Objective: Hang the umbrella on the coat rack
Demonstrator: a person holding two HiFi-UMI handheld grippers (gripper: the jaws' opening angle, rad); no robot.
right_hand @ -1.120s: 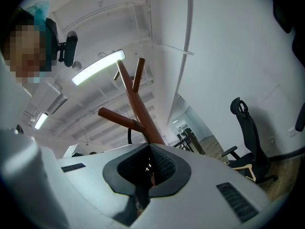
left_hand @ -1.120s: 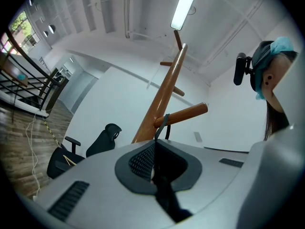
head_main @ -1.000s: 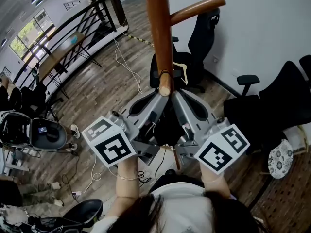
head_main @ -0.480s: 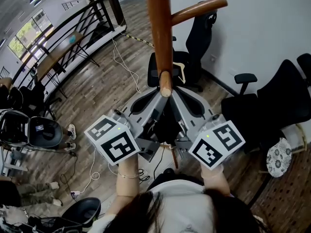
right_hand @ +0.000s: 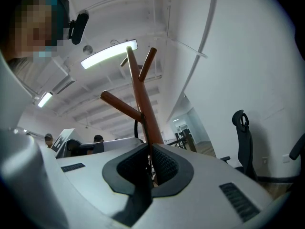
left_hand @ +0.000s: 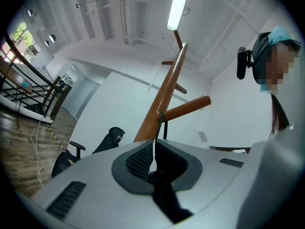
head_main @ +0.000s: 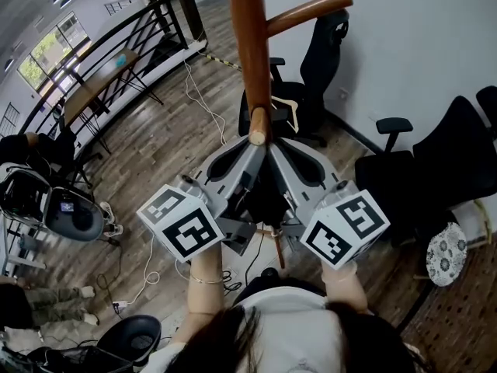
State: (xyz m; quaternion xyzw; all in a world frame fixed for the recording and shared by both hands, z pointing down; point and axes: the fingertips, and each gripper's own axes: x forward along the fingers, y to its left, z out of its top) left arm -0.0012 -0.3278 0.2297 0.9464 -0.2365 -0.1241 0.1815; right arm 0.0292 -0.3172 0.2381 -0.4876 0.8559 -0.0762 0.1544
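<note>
Head view: the left gripper [head_main: 255,152] and right gripper [head_main: 276,152] meet tip to tip just under a peg [head_main: 258,134] of the coat rack [head_main: 250,45].

Nearest, the two marker cubes [head_main: 185,231] sit close together, and the right one has drifted slightly inward over the last second; otherwise the pose has hardly changed. Each gripper's jaws are pressed together on a thin dark strap [left_hand: 158,128]. In both gripper views the strap runs up from the jaws and loops over the peg where it joins the pole. The dark bulk between and below the grippers is probably the umbrella [head_main: 268,196]. With so little movement and the loop already seated, the hanging looks all but done, and only the release seems left. Beyond the grippers stands an office chair [head_main: 322,49].
</note>
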